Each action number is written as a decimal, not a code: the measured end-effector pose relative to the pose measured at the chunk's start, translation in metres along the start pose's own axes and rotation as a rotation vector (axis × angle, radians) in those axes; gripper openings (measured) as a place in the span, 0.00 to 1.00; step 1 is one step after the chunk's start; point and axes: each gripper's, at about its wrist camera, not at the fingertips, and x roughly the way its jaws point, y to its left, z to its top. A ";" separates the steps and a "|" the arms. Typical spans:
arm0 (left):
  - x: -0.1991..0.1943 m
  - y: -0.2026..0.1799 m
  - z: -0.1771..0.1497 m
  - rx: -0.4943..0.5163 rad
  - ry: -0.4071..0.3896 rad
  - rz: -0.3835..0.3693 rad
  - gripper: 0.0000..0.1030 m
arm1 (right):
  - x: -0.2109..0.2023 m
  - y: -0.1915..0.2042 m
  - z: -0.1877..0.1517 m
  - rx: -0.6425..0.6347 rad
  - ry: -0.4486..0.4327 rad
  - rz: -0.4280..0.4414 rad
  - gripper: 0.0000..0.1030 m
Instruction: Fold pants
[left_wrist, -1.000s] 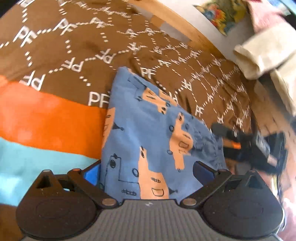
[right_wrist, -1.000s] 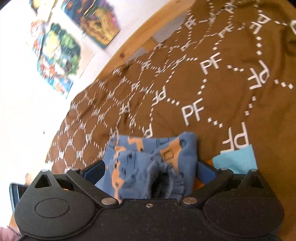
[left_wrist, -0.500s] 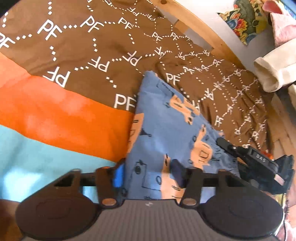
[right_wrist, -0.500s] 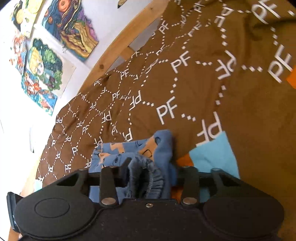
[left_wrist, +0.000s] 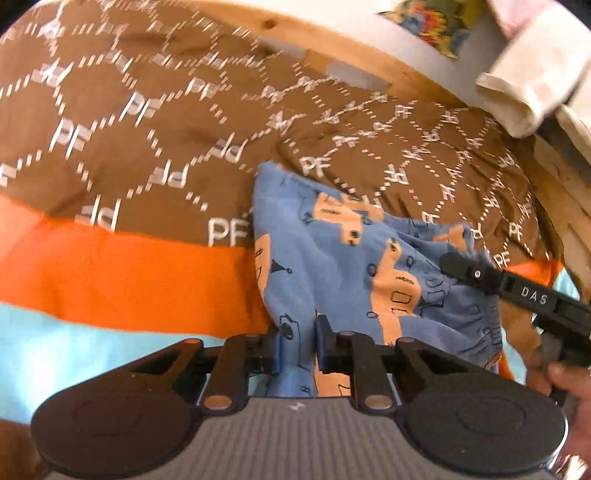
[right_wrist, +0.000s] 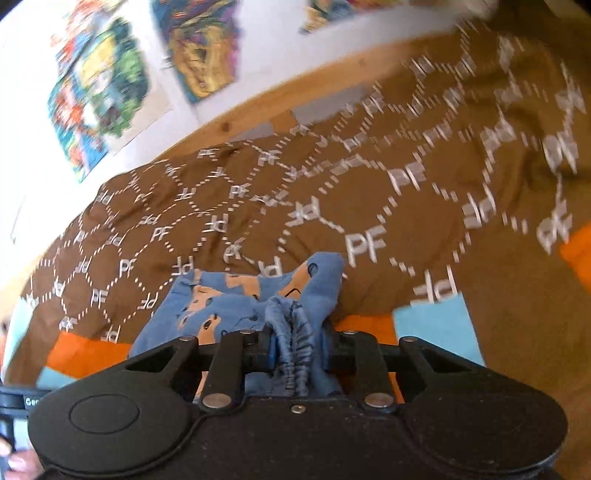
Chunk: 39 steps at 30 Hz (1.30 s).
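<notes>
Left wrist: jaws clenched on pants (left_wrist: 332, 266) hem | right wrist: jaws clenched on gathered waistband (right_wrist: 291, 332)

I see a bed covered by a brown blanket (left_wrist: 147, 122) printed with white "PF" letters in dotted hexagons, with an orange band (left_wrist: 122, 273) and a light blue band (left_wrist: 74, 350) along its near side. A pale wooden bed frame (left_wrist: 369, 62) runs along the far edge. Behind it stands a white wall (right_wrist: 33, 122) hung with colourful paintings (right_wrist: 99, 88). Bright daylight falls across the bedding. Cream cloth (left_wrist: 528, 92) hangs at the bed's end.
</notes>
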 end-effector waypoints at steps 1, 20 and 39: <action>-0.002 -0.003 -0.001 0.018 -0.013 -0.003 0.17 | -0.003 0.008 0.000 -0.037 -0.010 -0.008 0.21; -0.022 -0.015 0.010 0.037 -0.120 -0.073 0.16 | -0.031 0.082 0.008 -0.586 -0.112 -0.128 0.18; -0.023 -0.003 0.040 0.021 -0.246 -0.066 0.16 | -0.020 0.109 0.039 -0.759 -0.207 -0.123 0.17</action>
